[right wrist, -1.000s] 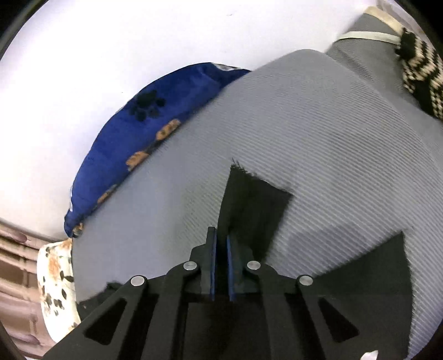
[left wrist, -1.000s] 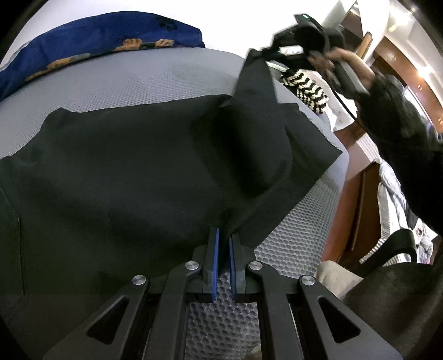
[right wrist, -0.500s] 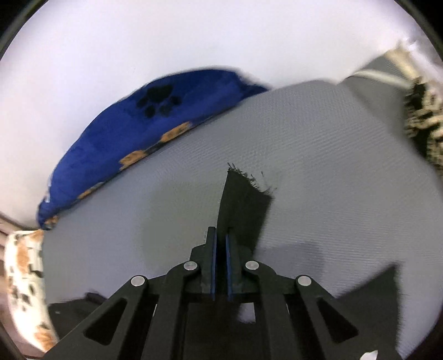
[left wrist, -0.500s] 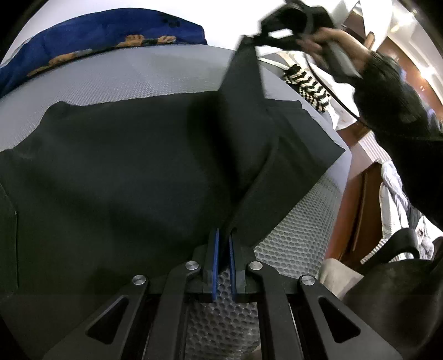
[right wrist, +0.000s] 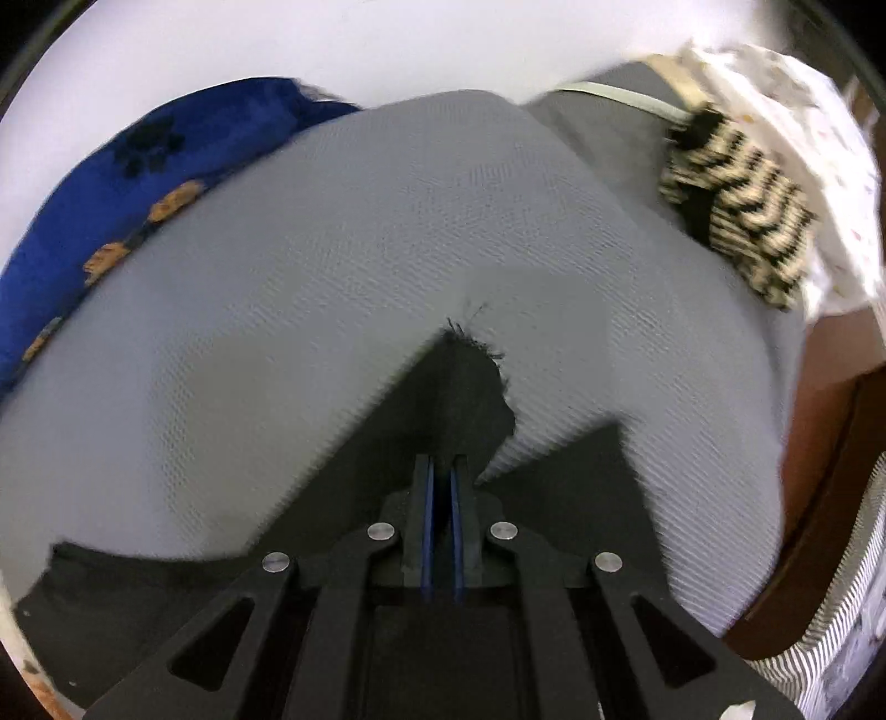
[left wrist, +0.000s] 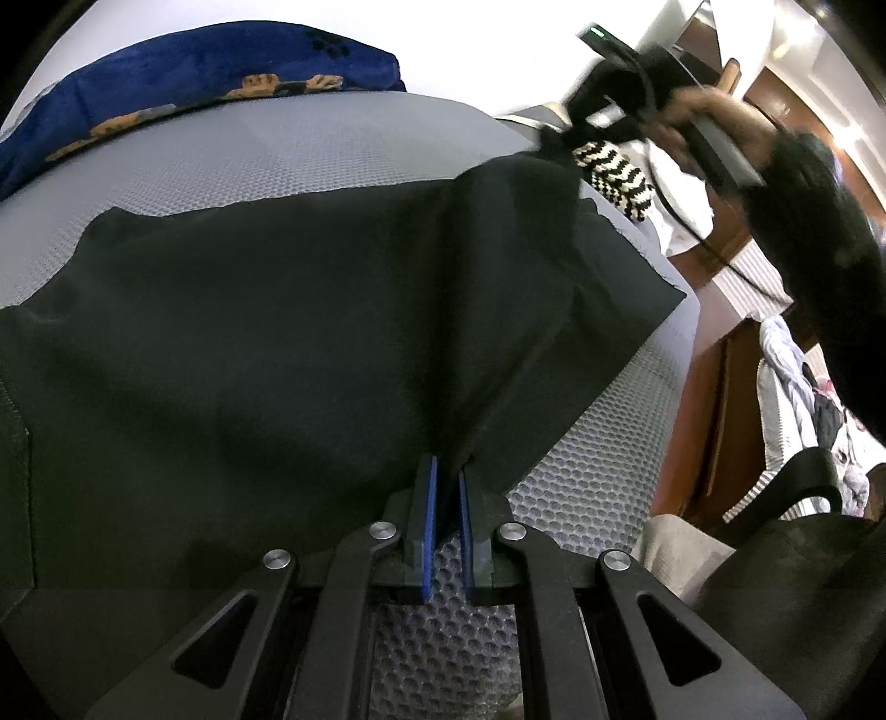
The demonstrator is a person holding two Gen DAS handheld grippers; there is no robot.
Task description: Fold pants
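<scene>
The black pants (left wrist: 266, 343) lie spread on the grey mesh bed (left wrist: 310, 149), their long axis running away to the left from both tools; the left gripper (left wrist: 446, 487) is pressed together on the near hem corner, low against the bed; the right gripper (right wrist: 441, 482), seen in the left view out at the far side (left wrist: 559, 147), pinches the far corner of the same leg end, whose frayed tip (right wrist: 470, 354) pokes out past its jaws; the cloth between the two is stretched into a ridge with a lower layer (left wrist: 620, 288) lying flat beneath it; so the fold, I judge, must carry this end leftward over the body of the pants, both hands together; the right, held in a dark sleeve (left wrist: 808, 210), is the higher; beyond lie a blue pillow (left wrist: 183, 72), a striped knit (right wrist: 736, 221), a white wall (right wrist: 387, 50); brown wood furniture (left wrist: 714, 399) stands off the right edge.
</scene>
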